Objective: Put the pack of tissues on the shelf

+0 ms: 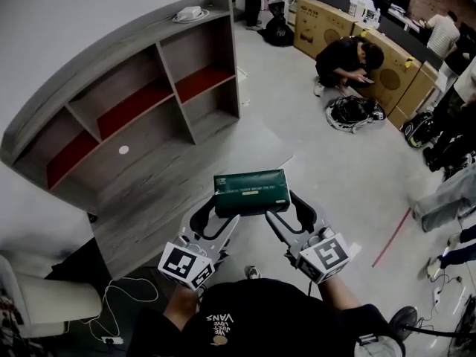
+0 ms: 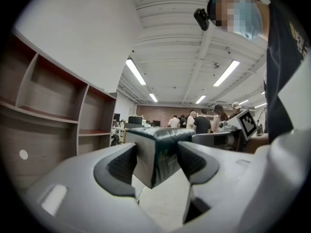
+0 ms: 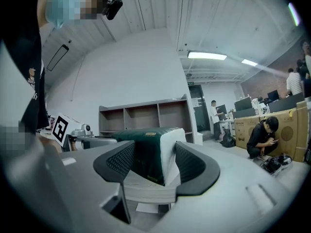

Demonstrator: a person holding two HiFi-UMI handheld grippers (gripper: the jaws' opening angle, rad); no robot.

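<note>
Both grippers sit right below you: left gripper (image 1: 216, 218) is clamped on the left end of the pack of tissues (image 1: 251, 192), right gripper (image 1: 288, 213) is clamped on its right end. Each gripper view confirms this, with pads pressed against the dark green wrapper on both sides and no gap. The pack is in the air, held roughly level between the two, long side across your body, resting on nothing. You're in the carry step; placing hasn't started. The shelf (image 1: 111, 50) is ahead and to your left against the wall, its open compartments facing you, and the pack is not touching it. From the steep head view the pack looks to hang about at the front edge of the shelf's bottom board, but depth is hard to read there, so don't trust that. Something white (image 1: 190, 13) lies at the right end of the top board; the compartments look free. Next move, as I judge it: bring both grippers forward and left together, keep the squeeze even so the pack doesn't twist or sag, slide it flat into a compartment, and open the jaws only once it's resting on a board. People (image 1: 349, 62) at the far right are well clear of your path.
</note>
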